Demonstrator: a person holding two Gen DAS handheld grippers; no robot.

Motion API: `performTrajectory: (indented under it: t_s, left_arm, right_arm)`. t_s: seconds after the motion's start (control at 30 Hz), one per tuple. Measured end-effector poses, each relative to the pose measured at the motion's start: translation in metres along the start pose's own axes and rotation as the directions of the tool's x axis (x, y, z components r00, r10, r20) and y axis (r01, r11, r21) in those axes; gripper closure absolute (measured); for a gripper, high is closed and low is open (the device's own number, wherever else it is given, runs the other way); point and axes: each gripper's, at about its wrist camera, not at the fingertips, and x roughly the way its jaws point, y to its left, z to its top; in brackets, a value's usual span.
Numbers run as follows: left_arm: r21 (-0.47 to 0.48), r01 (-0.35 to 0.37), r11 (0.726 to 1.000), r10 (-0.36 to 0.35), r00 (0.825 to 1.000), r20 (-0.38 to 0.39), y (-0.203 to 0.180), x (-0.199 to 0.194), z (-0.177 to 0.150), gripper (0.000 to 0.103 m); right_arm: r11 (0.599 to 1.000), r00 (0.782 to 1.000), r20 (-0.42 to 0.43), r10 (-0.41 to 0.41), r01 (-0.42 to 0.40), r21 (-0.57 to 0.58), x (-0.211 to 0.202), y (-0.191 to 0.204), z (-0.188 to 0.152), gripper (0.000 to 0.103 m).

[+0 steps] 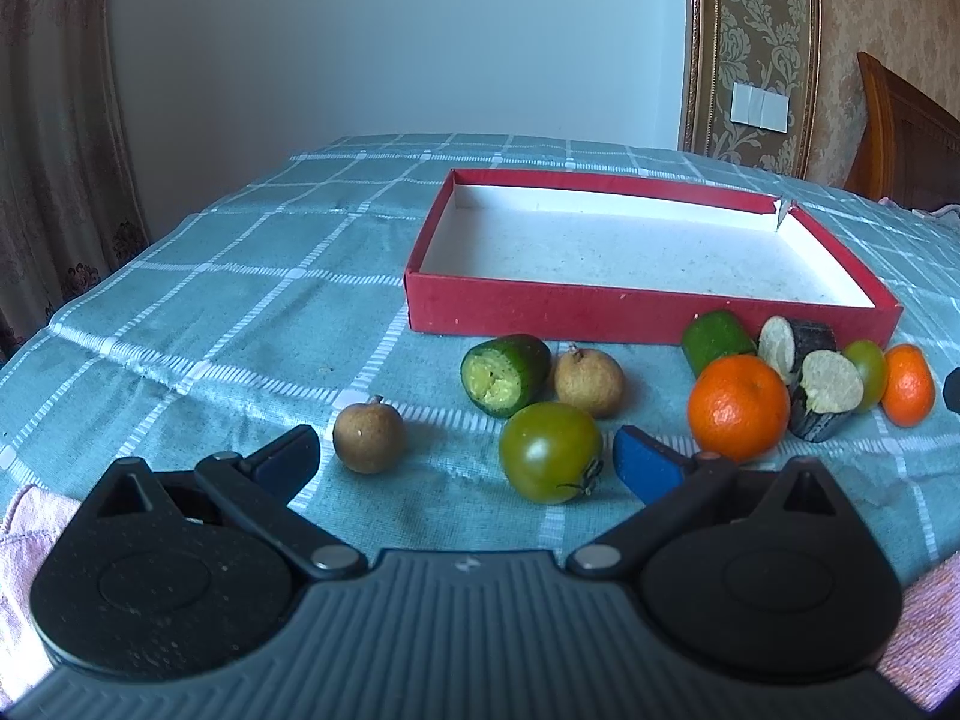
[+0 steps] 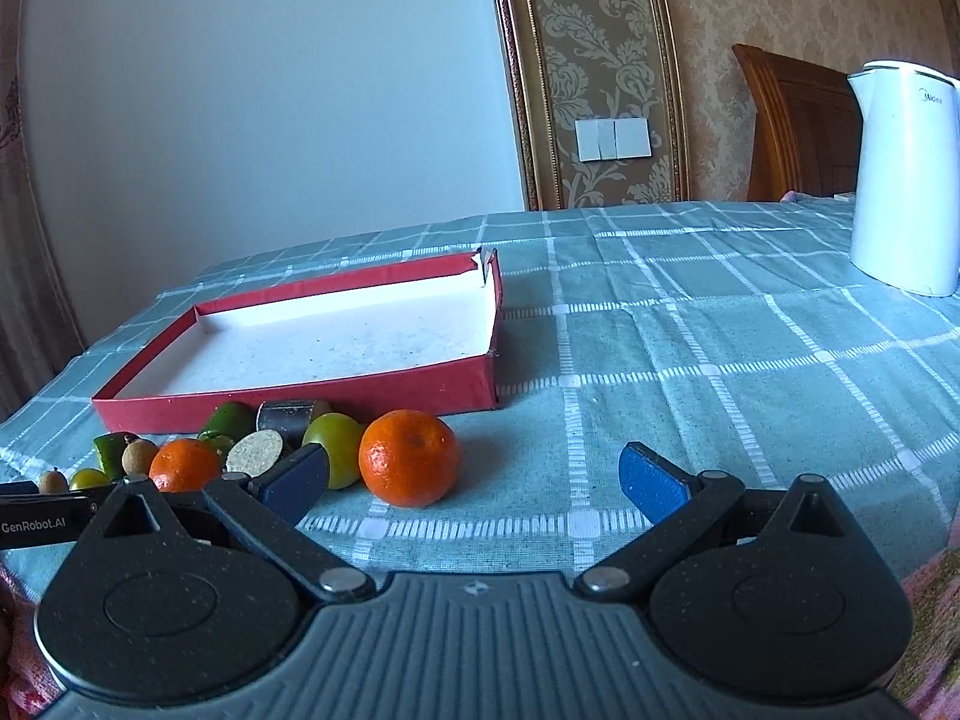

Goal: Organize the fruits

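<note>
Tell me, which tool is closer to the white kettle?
Right. The right tool faces the table with the white kettle ahead to its right; the left tool sits farther left, kettle out of its view.

We are in a home: damask wallpaper (image 2: 600,60), a curtain (image 1: 54,150), a kettle (image 2: 906,180) at the surface's (image 2: 690,330) far right edge.

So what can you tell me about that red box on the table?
The red box is a shallow, open cardboard tray, red outside and white inside, with a slightly dirty, speckled floor. One far corner is torn open. It lies flat on the checked tablecloth, with nothing in it. The fruit sits just in front of its near wall.
</note>
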Motion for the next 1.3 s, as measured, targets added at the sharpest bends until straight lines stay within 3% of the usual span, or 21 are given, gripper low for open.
performTrajectory:
  t_s: [0.97, 1.13, 1.3]
  left_arm:
    - [0.022, -0.036, 0.999, 0.036, 0.999, 0.025, -0.005, -0.004, -0.002, 0.000]
    - [0.022, -0.036, 0.999, 0.035, 0.999, 0.025, -0.005, -0.004, -0.002, 0.000]
    - [0.022, -0.034, 0.999, 0.033, 0.999, 0.028, -0.005, -0.004, -0.002, 0.000]
  right_arm:
    - [1.000, 1.000, 0.002, -0.022, 0.022, 0.000, -0.001, 0.001, 0.001, 0.000]
    - [1.000, 1.000, -0.006, 0.018, -0.018, 0.022, -0.001, -0.005, 0.002, 0.000]
    - [0.997, 0.997, -0.051, 0.057, -0.059, -0.046, 0.002, -0.002, 0.011, 0.000]
